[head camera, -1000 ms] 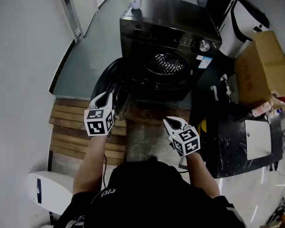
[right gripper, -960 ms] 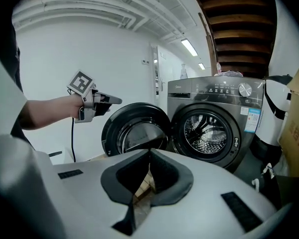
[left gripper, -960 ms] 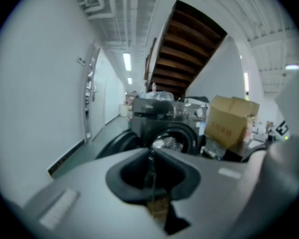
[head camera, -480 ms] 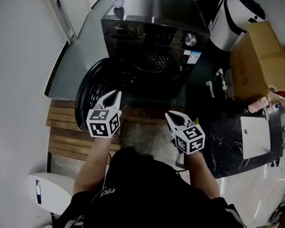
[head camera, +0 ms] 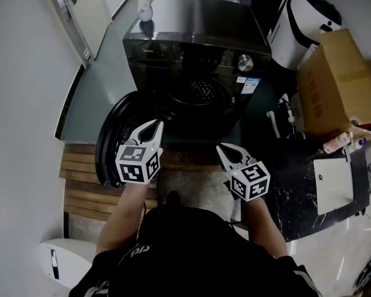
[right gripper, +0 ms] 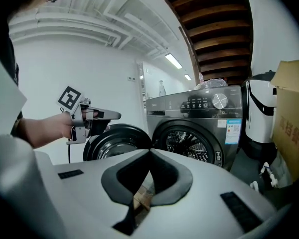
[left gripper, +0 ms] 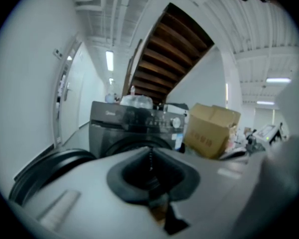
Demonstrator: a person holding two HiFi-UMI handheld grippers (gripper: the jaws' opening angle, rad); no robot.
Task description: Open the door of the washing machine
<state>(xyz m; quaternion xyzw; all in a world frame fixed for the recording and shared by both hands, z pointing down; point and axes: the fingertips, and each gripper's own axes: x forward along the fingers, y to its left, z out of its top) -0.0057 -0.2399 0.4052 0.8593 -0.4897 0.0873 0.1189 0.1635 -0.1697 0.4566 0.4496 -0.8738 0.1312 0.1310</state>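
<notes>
The dark grey washing machine [head camera: 191,48] stands ahead with its round drum opening [head camera: 196,91] exposed. Its door [head camera: 114,138] is swung wide to the left. My left gripper [head camera: 156,125] hovers just right of the door's rim, jaws shut and empty, touching nothing. My right gripper [head camera: 222,148] hangs in front of the machine's lower right, also shut and empty. In the left gripper view the closed tips [left gripper: 150,151] point at the machine [left gripper: 134,121], with the door [left gripper: 50,168] at the left. The right gripper view shows its tips [right gripper: 150,151], the drum [right gripper: 187,143], the door [right gripper: 114,143] and the left gripper [right gripper: 114,116].
A bottle [head camera: 145,8] stands on the machine's top. A white appliance [head camera: 300,23] and a cardboard box [head camera: 337,82] stand to the right, above a dark slab with clutter [head camera: 334,187]. Wooden slats [head camera: 80,190] lie under the door. A wall and a white door [head camera: 74,17] close off the left.
The washing machine door has swung further out to the left. My left gripper has come off its edge, and both grippers have drawn back from the machine.
</notes>
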